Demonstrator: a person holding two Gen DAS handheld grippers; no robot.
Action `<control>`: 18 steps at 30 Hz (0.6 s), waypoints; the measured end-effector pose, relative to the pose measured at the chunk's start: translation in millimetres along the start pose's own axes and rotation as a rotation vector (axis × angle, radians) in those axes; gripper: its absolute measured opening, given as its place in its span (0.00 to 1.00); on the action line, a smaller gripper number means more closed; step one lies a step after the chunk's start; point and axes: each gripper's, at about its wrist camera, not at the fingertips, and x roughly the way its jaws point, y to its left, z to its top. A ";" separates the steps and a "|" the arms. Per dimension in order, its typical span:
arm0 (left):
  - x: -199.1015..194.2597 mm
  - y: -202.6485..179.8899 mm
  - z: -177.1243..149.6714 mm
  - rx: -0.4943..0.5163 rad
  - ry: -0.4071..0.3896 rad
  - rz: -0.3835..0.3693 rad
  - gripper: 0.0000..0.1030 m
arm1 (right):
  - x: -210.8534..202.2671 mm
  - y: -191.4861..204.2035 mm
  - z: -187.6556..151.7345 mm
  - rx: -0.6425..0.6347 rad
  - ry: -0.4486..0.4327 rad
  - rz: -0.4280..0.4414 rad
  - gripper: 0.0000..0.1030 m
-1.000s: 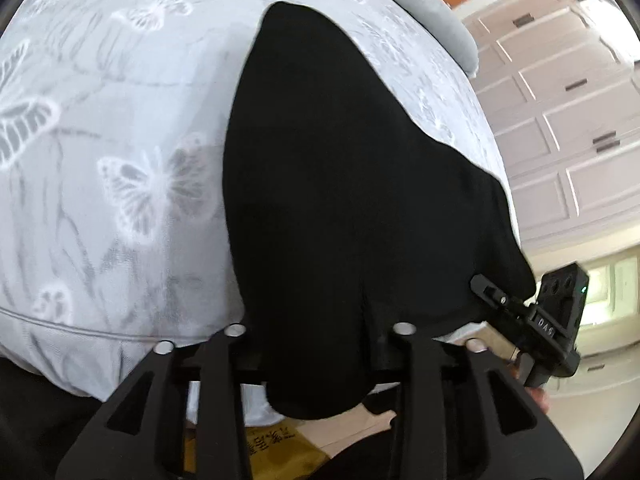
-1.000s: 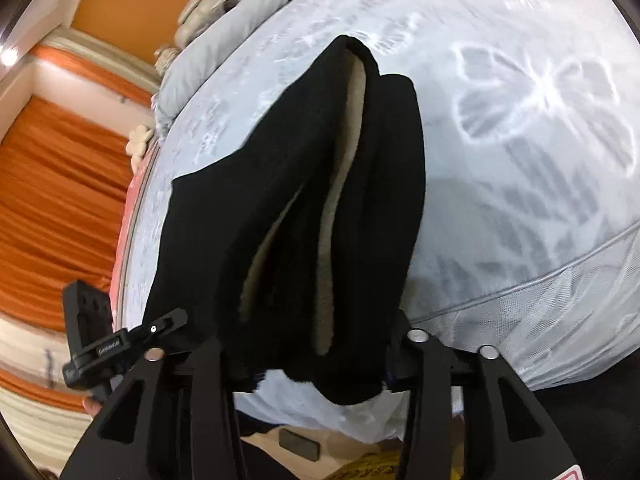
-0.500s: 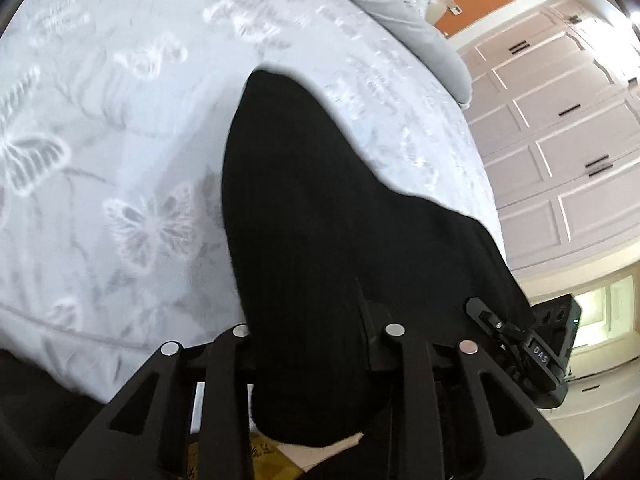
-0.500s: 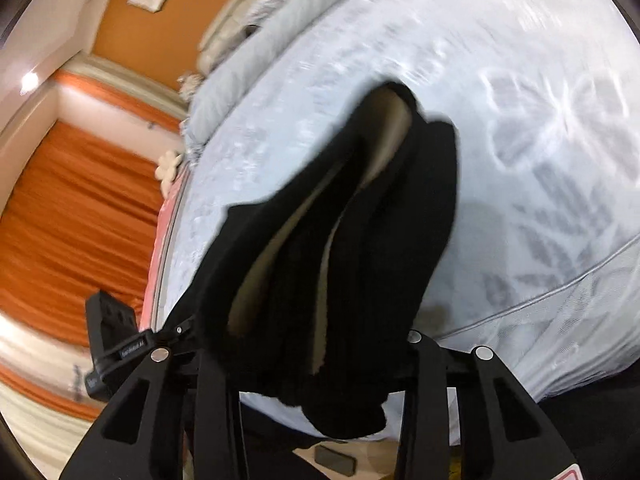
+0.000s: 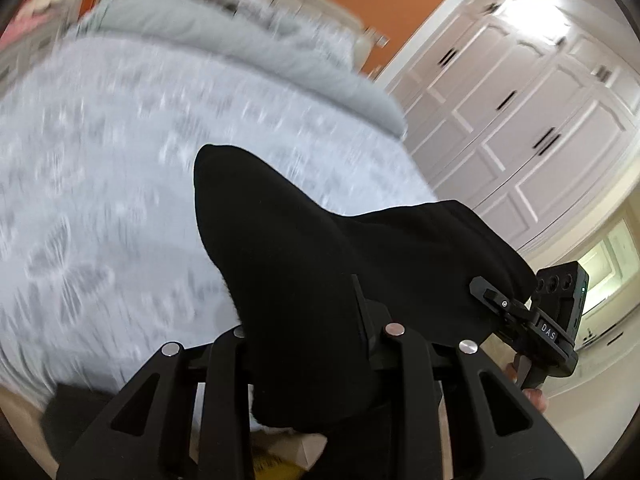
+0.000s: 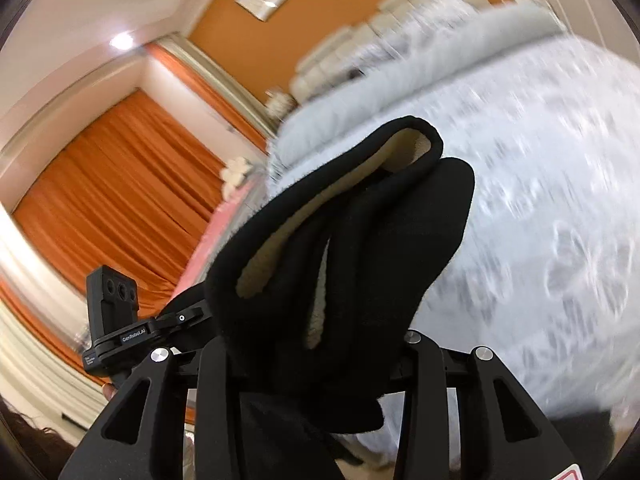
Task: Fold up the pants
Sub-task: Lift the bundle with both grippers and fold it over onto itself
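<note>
The black pants with a cream fleece lining hang bunched between my two grippers, lifted above the bed. My left gripper is shut on one end of the pants; the cloth drapes over its fingers and hides the tips. My right gripper is shut on the other end, where folds of black cloth and lining show. Each gripper appears at the edge of the other's view, my right gripper to the right and my left gripper to the left.
The bed with a pale butterfly-print cover lies below and ahead, with grey pillows at its head. White wardrobe doors stand to the right. Orange curtains hang to the left. An orange wall is behind the bed.
Both grippers have risen and tilted up with the pants, so the headboard, wall and curtains now show. The pants have come up off the bed cover. Both views are blurred by motion.
</note>
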 end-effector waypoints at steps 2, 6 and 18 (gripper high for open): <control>-15.8 -11.8 17.7 0.041 -0.061 -0.003 0.25 | -4.1 10.2 15.9 -0.040 -0.037 0.021 0.35; -24.6 -28.7 58.9 0.093 -0.150 0.003 0.26 | -0.5 24.1 54.0 -0.100 -0.099 0.045 0.35; 12.3 -55.3 194.2 0.230 -0.399 0.099 0.26 | 65.4 20.6 189.8 -0.236 -0.250 0.052 0.35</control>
